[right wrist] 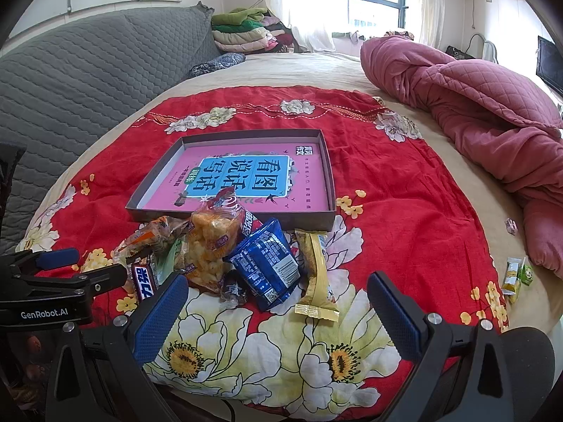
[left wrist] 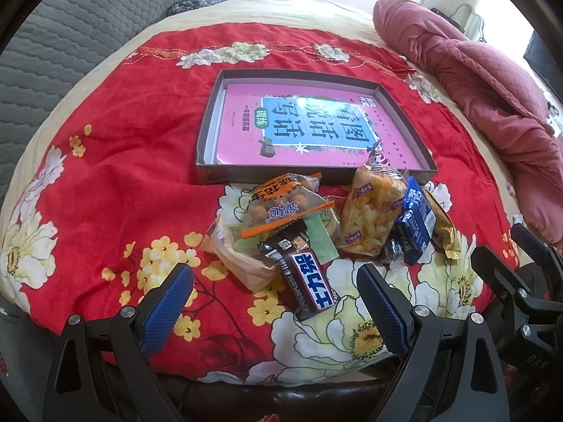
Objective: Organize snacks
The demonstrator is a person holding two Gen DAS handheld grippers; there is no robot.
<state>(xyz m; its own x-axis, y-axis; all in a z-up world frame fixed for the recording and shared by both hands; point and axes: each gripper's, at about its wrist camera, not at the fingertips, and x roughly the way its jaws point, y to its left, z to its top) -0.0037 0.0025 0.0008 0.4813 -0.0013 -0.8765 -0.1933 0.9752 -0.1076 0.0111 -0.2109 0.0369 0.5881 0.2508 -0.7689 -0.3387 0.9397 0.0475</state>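
Because the snack packets are heaped on one another, several show only in part: a pale crinkled wrapper [left wrist: 239,260] and a green-edged packet [left wrist: 322,239] are mostly buried, and a small dark wrapped sweet [right wrist: 234,290] is too crumpled to read. The heap lies on a red floral bedspread [left wrist: 112,183], just in front of a shallow dark cardboard tray [left wrist: 211,130]. Inside the tray lies only a pink book with a blue title panel [left wrist: 299,123], flat and filling most of the floor; no snack is in it. One clear bag of orange puffed snacks [right wrist: 207,246] leans against the tray's near wall, possibly touching it. Beside it lie a blue foil packet [right wrist: 267,267] and a long gold wrapper [right wrist: 316,277]. On the other side sits a clear bag of round nuts with an orange stripe [left wrist: 278,207], and nearest the left gripper a brown chocolate bar with white lettering [left wrist: 309,281]. Both the left gripper [left wrist: 274,299] and the right gripper [right wrist: 278,313] hover with blue pads spread wide, holding nothing. Two small green and yellow packets [right wrist: 517,274] lie well apart, near a rumpled pink quilt [right wrist: 475,105].
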